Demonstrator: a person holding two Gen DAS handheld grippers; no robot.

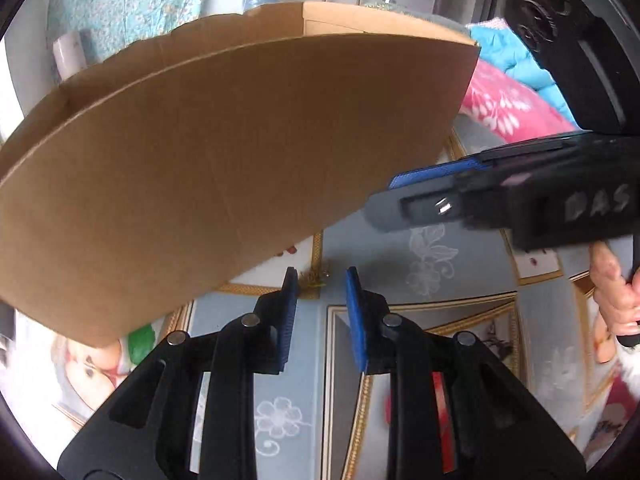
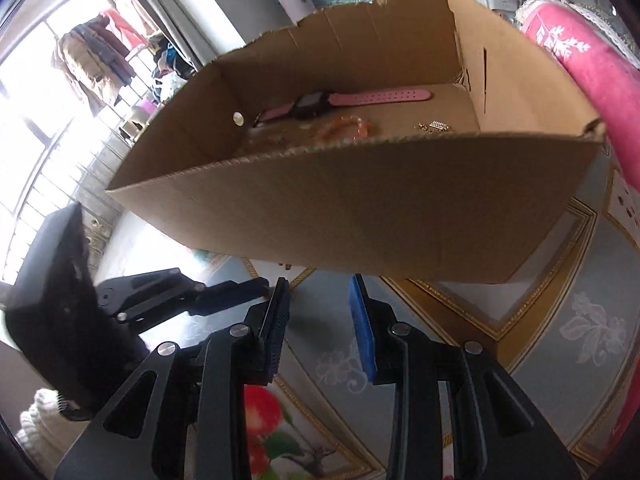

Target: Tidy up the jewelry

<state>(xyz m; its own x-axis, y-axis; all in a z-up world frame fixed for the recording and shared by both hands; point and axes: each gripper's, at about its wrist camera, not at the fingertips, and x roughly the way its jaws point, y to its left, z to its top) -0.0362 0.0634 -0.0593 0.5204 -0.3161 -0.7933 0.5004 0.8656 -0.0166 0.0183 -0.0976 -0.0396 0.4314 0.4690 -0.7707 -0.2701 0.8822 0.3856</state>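
Open brown cardboard box [image 2: 360,208] on patterned tabletop [image 2: 560,340]. Inside the box: pink-strapped watch [image 2: 316,105] by far wall, orange bead bracelet [image 2: 348,130] in front of it, small gold piece [image 2: 437,126] to its right. Left tool [image 1: 321,276] and right tool [image 2: 318,286] both slightly parted, holding nothing.

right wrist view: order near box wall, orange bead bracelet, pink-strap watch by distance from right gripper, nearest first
From the right gripper:
1. Near wall of the cardboard box, directly ahead.
2. Orange bead bracelet, on the box floor just behind that wall.
3. Pink-strap watch, further back, toward the far wall.
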